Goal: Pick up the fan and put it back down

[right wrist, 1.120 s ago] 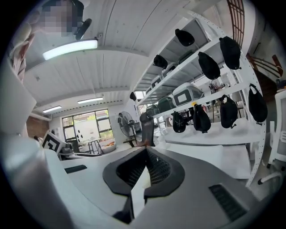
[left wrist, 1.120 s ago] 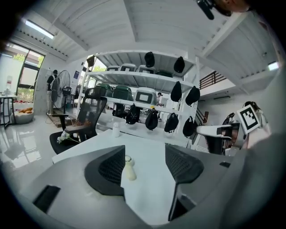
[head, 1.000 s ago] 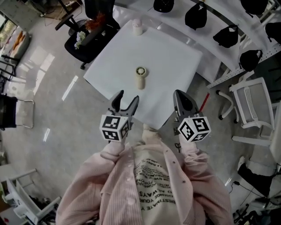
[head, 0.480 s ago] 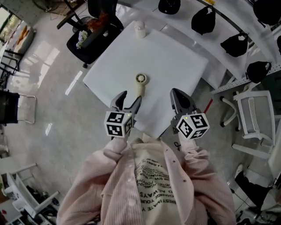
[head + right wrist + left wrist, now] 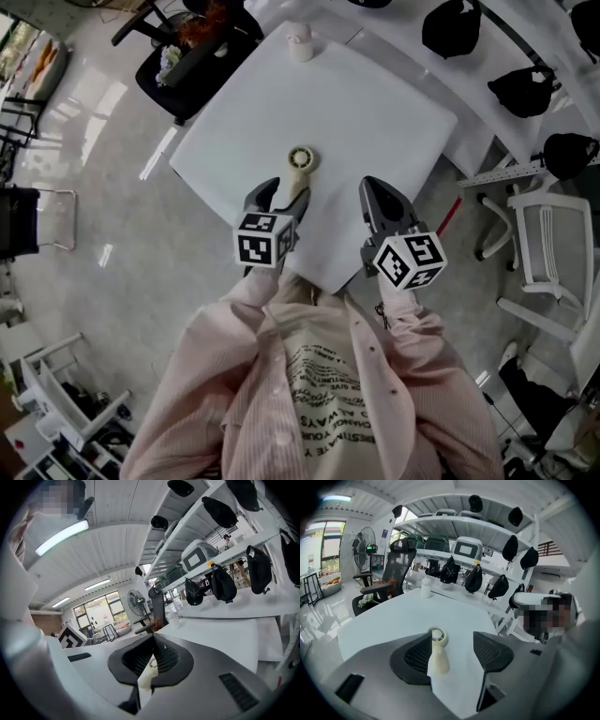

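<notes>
Two grippers hover over the near edge of the white square table. The left gripper has its jaws apart. The small cream hand-held fan lies flat on the tabletop, its handle end in the gap, close to one jaw. The right gripper, clenched on nothing, hangs well to the fan's right. Bare tabletop runs beyond the fan to a small white container at the far corner.

Glossy pale floor, white table, black office chair, white shelving
</notes>
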